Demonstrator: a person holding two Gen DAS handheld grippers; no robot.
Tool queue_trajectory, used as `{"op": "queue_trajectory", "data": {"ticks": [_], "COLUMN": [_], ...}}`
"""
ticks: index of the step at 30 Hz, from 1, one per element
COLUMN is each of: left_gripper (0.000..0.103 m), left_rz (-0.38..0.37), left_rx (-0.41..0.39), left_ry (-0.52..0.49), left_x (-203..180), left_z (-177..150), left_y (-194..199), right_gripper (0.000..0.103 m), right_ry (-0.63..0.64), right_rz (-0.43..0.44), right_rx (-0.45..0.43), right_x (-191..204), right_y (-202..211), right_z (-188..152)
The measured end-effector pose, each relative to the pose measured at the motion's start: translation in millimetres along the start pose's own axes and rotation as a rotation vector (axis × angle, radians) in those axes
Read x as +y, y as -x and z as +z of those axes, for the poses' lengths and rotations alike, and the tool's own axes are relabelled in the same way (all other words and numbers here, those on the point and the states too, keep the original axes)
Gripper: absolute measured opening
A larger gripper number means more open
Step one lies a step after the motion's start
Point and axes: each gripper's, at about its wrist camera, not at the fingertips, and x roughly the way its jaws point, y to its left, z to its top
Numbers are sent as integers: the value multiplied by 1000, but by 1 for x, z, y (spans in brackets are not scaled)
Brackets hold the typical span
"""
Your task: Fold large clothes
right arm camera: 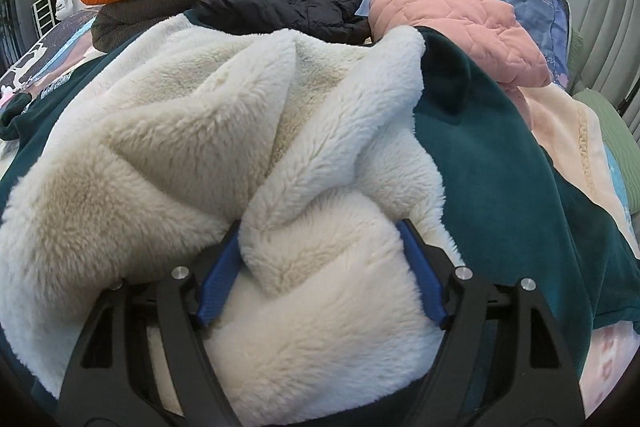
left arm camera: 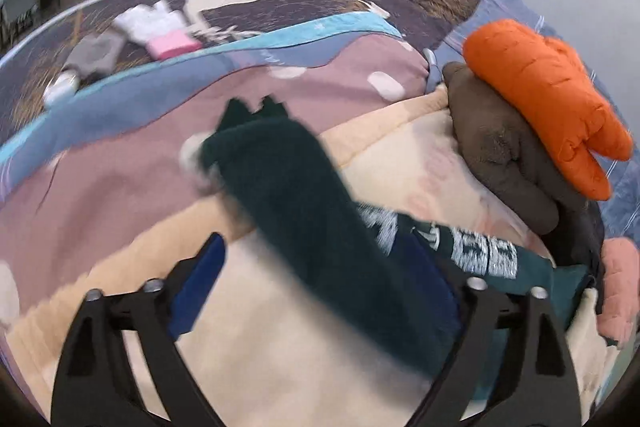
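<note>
- Left wrist view: left gripper points down at the bed, jaws spread wide. The dark green sleeve of the green fleece garment crosses the gap between the blue pads, but neither pad presses on it, so nothing is gripped.
- Sleeve's long axis runs diagonally, from the cuff at upper left down to the lower right, where it joins the printed body. Picture is motion-blurred, so exact contact is hard to judge.
- Folded stack sits upper right, well apart: orange puffer jacket on top of brown fleece.
- Right wrist view: right gripper is sunk into the cream sherpa lining of the same garment. Jaws fairly wide with a thick ridge of pile filling the gap; I can't tell whether the pads are pressing or only resting against it.
- Green shell runs off to the right of the jaws; black jacket and pink quilted jacket lie behind.
- Judgement: right is nearer the body and hem, left nearer the sleeve; the next move probably depends on left closing across the sleeve.
</note>
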Motion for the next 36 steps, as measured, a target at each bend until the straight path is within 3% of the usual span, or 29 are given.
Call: {"op": "queue_trajectory", "data": {"ticks": [2, 5, 6, 8, 10, 12, 13, 14, 15, 17, 19, 22, 25, 28, 29, 30, 32, 36], "left_gripper": [97, 97, 97, 97, 92, 53, 45, 28, 21, 19, 18, 18, 19, 21, 28, 43, 63, 69], "left_rz": [84, 323, 358, 350, 277, 178, 157, 123, 81, -25, -165, -413, -674, -883, -925, -956, -936, -838], "left_rx": [37, 134, 156, 173, 172, 151, 142, 126, 114, 52, -12, -131, -206, -194, -180, -158, -116, -58], "left_ry": [-38, -68, -60, 2, 55, 45, 42, 51, 65, 98, 94, -7, -223, -434, -481, -532, -644, -748], "left_x": [-19, -20, -15, 3, 15, 17, 17, 16, 16, 13, 0, -42, -111, -177, -193, -211, -246, -268], "left_z": [12, 19, 21, 23, 23, 21, 22, 23, 25, 30, 33, 27, -1, -41, -54, -69, -105, -150], "left_y": [-23, -63, -75, -83, -85, -75, -71, -62, -55, -32, -5, 56, 128, 172, 179, 183, 183, 162], "right_gripper": [77, 78, 78, 78, 79, 80, 80, 80, 80, 80, 80, 80, 80, 81, 82, 84, 88, 89], "right_ry": [-1, -4, -5, -7, -10, -13, -14, -14, -14, -14, -15, -16, -21, -39, -49, -68, -112, -288], "right_rz": [1, 5, 5, 6, 9, 12, 13, 13, 13, 13, 14, 15, 22, 48, 63, 97, 151, 252], "right_rx": [-4, -7, -10, -16, -18, -20, -20, -21, -21, -21, -21, -21, -23, -31, -35, -45, -56, -101], "right_x": [1, 0, 0, 1, 0, 0, 0, 0, 0, 0, 0, 1, 1, -1, -3, -7, -17, -56], "right_y": [1, 0, 0, 0, 0, 0, 0, 0, 0, 0, 0, 0, 0, 3, 4, 8, 18, 51], "right_z": [0, 0, 0, 1, 1, 1, 2, 2, 1, 2, 2, 2, 3, 3, 3, 4, 4, 0]}}
